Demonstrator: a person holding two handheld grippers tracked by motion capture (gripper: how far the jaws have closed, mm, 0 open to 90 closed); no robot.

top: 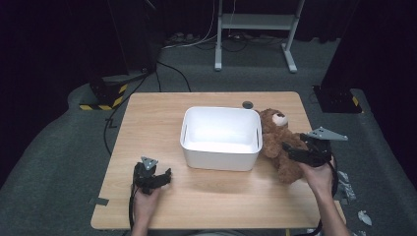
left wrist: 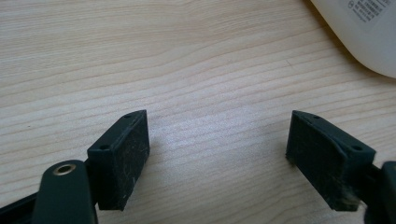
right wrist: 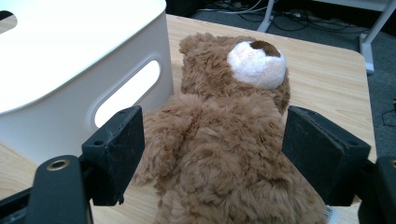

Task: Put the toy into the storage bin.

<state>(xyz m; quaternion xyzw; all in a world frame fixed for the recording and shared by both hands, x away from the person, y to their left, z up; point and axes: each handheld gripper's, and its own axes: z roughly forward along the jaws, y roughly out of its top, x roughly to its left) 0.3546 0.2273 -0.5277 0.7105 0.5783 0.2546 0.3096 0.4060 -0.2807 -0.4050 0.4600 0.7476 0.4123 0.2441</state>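
A brown teddy bear [top: 278, 142] lies on its back on the table, just right of a white plastic bin [top: 221, 137]. My right gripper [top: 300, 152] is open, its jaws standing on either side of the bear's body [right wrist: 219, 154] without squeezing it. The bear's white muzzle [right wrist: 257, 63] points up and away. The bin's side wall with a handle slot [right wrist: 126, 91] stands close on the left of the right gripper view. My left gripper [top: 160, 178] is open low over bare wood near the table's front left, nothing between its fingers [left wrist: 121, 158]. A corner of the bin [left wrist: 364, 32] shows beyond it.
The wooden table [top: 162, 113] has a small dark round disc [top: 247, 104] near its far edge behind the bin. Cables and a white metal frame [top: 255, 22] stand on the floor beyond. Crumpled scraps [top: 346, 184] lie on the floor at right.
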